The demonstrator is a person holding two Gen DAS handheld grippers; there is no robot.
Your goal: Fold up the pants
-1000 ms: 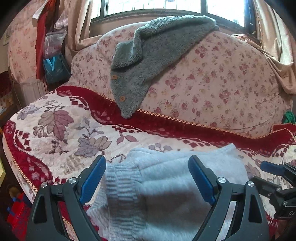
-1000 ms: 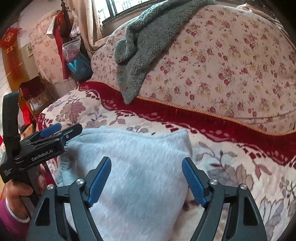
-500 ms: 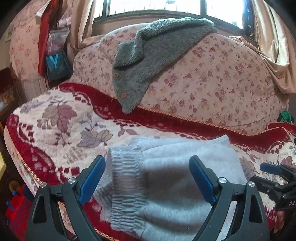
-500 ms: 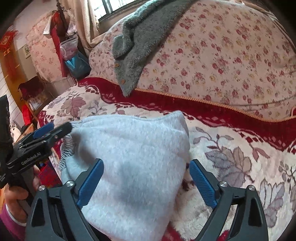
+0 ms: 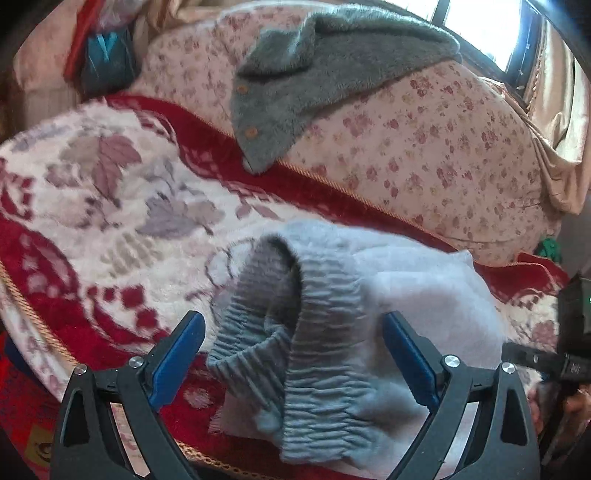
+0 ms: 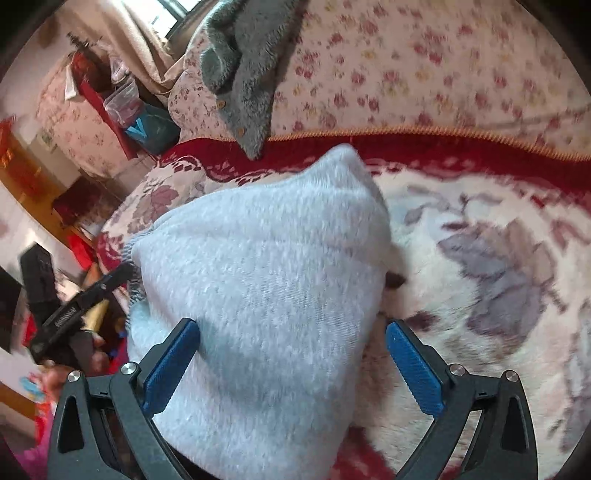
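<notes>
Daylight from window at upper right of left view, blown out to white. Motion blur across blanket at left and floral backrest in right view. Heavy fisheye curvature, dark vignette at corners. Soft shadows under pants.

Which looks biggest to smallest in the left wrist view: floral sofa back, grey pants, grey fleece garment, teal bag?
As they appear:
1. Floral sofa back
2. Grey pants, though they are nearest the camera, so their share is inflated
3. Grey fleece garment; close to the pants, ranking unsure
4. Teal bag, clearly smallest
</notes>
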